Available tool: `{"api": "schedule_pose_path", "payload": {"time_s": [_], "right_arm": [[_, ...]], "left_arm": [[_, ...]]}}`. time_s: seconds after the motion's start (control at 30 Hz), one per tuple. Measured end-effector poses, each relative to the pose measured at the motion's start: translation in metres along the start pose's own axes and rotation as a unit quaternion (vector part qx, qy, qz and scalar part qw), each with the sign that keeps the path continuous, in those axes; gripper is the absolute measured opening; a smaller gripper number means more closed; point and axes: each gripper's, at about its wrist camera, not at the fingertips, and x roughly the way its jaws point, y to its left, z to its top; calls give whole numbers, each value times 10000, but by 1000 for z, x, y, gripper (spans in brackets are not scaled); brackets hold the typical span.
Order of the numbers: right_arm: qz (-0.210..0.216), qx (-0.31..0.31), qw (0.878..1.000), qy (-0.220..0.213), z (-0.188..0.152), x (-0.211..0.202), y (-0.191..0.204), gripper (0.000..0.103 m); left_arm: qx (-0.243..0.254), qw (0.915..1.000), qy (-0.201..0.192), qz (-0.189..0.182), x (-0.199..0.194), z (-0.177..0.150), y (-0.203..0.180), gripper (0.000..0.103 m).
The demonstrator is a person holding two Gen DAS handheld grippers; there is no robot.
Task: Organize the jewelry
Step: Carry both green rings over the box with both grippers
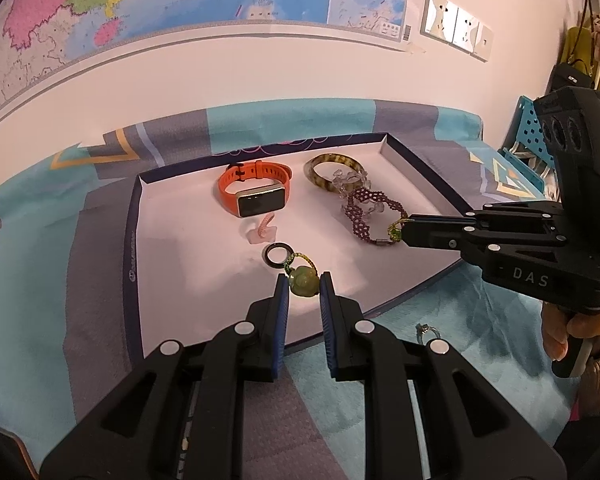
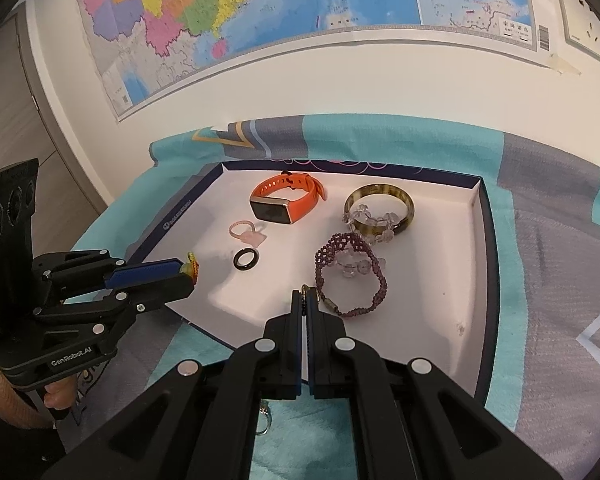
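A white tray [image 1: 188,264] with a dark rim lies on a patterned cloth. In it are an orange smartwatch [image 1: 254,192], a brown bangle [image 1: 332,172], a purple beaded bracelet [image 1: 370,212], a clear crystal bracelet [image 2: 366,218], a pink ring [image 1: 262,232] and a black ring [image 1: 278,255]. My left gripper [image 1: 304,282] is shut on a green jade pendant [image 1: 303,279] with a yellow-green cord, over the tray's front. My right gripper [image 2: 305,300] is shut on a small green cord charm [image 1: 395,231] beside the purple bracelet [image 2: 350,276].
A silver ring [image 1: 426,332] lies on the cloth outside the tray's front edge; it also shows in the right wrist view [image 2: 265,420]. A map covers the wall behind. A blue pegboard rack [image 1: 530,148] stands at the right.
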Motion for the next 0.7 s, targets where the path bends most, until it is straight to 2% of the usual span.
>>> {"api": "schedule_pose_path", "payload": {"time_s": [0.7], "right_arm": [[-62, 103, 9998, 124, 3, 14, -7, 1]], "left_arm": [[-109, 9997, 197, -3, 19, 3, 4, 16]]}}
